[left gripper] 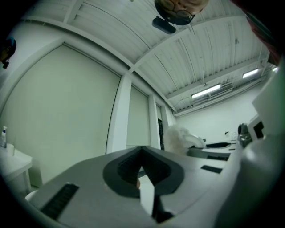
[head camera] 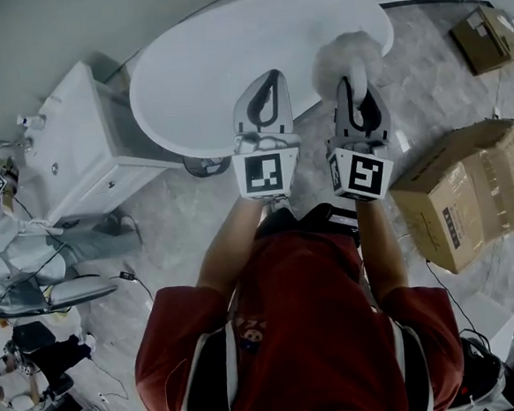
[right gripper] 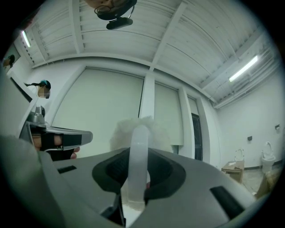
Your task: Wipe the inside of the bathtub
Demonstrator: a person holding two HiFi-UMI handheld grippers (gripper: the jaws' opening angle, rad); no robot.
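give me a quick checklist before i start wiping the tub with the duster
1. Grip: the right gripper is shut on the duster handle: ok.
2. Spare hand: the left gripper has its jaws together on nothing, beside the right one: ok.
3. Contact: the fluffy head is down on the bathtub surface: not ok; the right gripper view shows wall and ceiling behind it.
4. Inside of the bathtub: no loose things show in the head view: ok.
5. Surroundings: the cardboard box stands apart from the bathtub: ok.
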